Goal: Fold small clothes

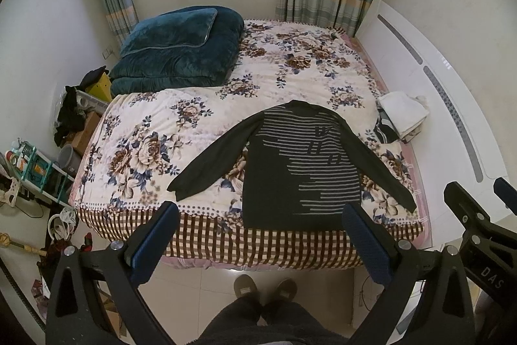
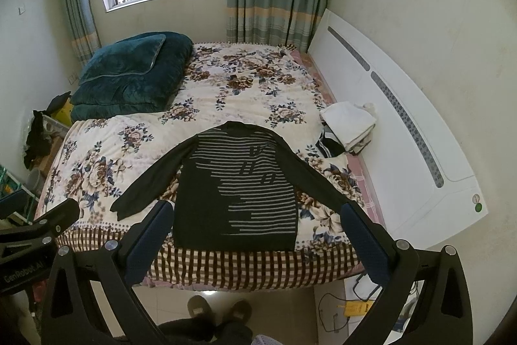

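A dark long-sleeved top with grey stripes point(image 1: 290, 170) lies flat on the floral bed cover point(image 1: 181, 125), sleeves spread, hem at the near bed edge. It also shows in the right wrist view point(image 2: 236, 193). My left gripper point(image 1: 260, 217) is open and empty, held above the floor in front of the bed edge. My right gripper point(image 2: 255, 220) is open and empty, level with the top's hem. The right gripper's body also shows at the right edge of the left wrist view point(image 1: 481, 215).
A pile of folded clothes point(image 1: 400, 118) sits at the bed's right side by the white headboard point(image 1: 452, 105). A folded teal quilt point(image 1: 181, 50) lies at the far left. Clutter and shelves point(image 1: 38, 170) stand left of the bed. A person's slippers point(image 1: 265, 288) are on the tiled floor.
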The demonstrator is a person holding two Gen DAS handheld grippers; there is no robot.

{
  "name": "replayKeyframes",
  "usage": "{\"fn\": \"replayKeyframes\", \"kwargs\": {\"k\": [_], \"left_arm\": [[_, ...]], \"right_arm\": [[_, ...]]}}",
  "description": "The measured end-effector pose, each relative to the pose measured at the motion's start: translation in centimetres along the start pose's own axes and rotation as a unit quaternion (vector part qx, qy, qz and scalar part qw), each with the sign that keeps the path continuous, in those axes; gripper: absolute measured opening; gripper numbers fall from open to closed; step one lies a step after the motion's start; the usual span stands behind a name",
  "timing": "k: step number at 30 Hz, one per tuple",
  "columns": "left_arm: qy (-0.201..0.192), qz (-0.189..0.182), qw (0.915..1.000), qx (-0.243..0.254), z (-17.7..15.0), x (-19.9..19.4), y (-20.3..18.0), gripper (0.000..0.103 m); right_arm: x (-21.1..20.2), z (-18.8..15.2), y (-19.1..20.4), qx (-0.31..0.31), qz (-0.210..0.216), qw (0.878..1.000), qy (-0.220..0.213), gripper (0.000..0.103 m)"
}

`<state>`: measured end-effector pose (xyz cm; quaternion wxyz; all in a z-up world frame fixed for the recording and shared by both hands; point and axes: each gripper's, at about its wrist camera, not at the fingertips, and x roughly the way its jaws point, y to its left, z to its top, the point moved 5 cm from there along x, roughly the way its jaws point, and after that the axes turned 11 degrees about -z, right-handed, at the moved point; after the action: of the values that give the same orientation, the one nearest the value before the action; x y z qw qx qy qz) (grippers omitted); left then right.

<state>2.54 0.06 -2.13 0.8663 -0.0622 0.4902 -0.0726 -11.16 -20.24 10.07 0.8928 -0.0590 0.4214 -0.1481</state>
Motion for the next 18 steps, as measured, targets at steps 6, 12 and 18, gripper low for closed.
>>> {"fn": "replayKeyframes", "kwargs": {"k": [6, 12, 18], "left_arm": [[0.000, 0.000, 1.0000, 0.001, 0.20, -0.15, 0.00, 0.103], [-0.001, 0.000, 1.0000, 0.001, 0.06, -0.17, 0.01, 0.103], [-0.002, -0.002, 1.0000, 0.001, 0.86, -0.59, -0.15, 0.103]], "right_arm": [[0.10, -0.47, 0.03, 0.001, 0.000, 1.000, -0.002, 0.103], [0.04, -0.59, 0.05, 0.001, -0.001, 1.000, -0.003, 0.103], [-0.24, -0.33, 0.06, 0.002, -0.001, 1.000, -0.003, 0.103]]}}
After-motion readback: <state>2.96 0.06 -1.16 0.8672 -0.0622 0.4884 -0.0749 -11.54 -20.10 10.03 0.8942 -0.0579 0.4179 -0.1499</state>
